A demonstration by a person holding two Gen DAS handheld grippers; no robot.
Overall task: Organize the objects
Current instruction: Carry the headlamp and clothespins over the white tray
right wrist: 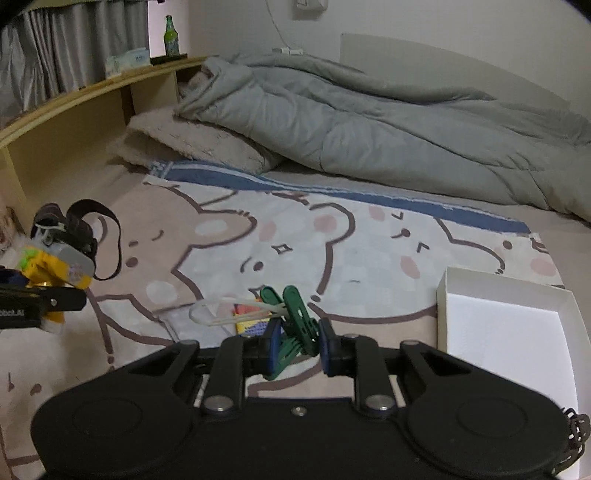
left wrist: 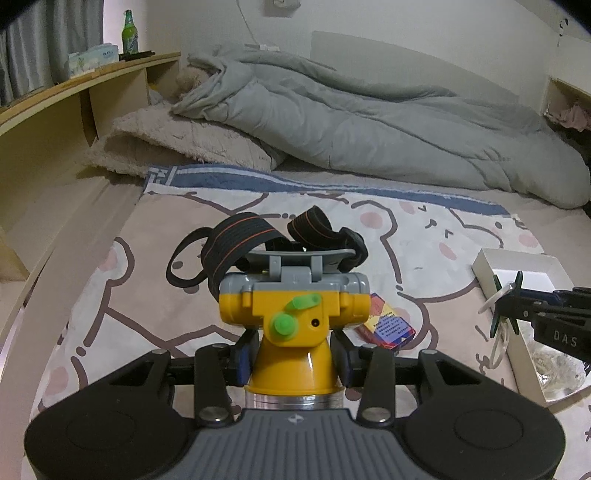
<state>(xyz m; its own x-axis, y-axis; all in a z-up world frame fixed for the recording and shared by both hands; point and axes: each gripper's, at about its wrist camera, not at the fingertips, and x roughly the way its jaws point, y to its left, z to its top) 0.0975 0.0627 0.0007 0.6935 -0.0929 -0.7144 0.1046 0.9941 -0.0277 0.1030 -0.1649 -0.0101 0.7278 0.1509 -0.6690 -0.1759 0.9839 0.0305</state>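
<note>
My left gripper (left wrist: 293,352) is shut on a yellow and grey headlamp (left wrist: 295,314) with a black elastic strap (left wrist: 240,243), held above the bear-print blanket (left wrist: 147,295). The headlamp also shows at the left of the right wrist view (right wrist: 55,266). My right gripper (right wrist: 297,345) is shut on a green clothes peg (right wrist: 295,317) with a white loop (right wrist: 221,312) hanging from it. The peg also shows at the right of the left wrist view (left wrist: 508,306), over a white open box (left wrist: 517,266). The box lies right of my right gripper (right wrist: 498,325). A small colourful card pack (left wrist: 388,326) lies on the blanket between the grippers.
A grey duvet (left wrist: 369,122) and a fluffy beige pillow (left wrist: 177,147) lie at the far side of the bed. A wooden headboard shelf (left wrist: 74,96) on the left carries a green bottle (left wrist: 130,31) and a tissue pack (left wrist: 92,57).
</note>
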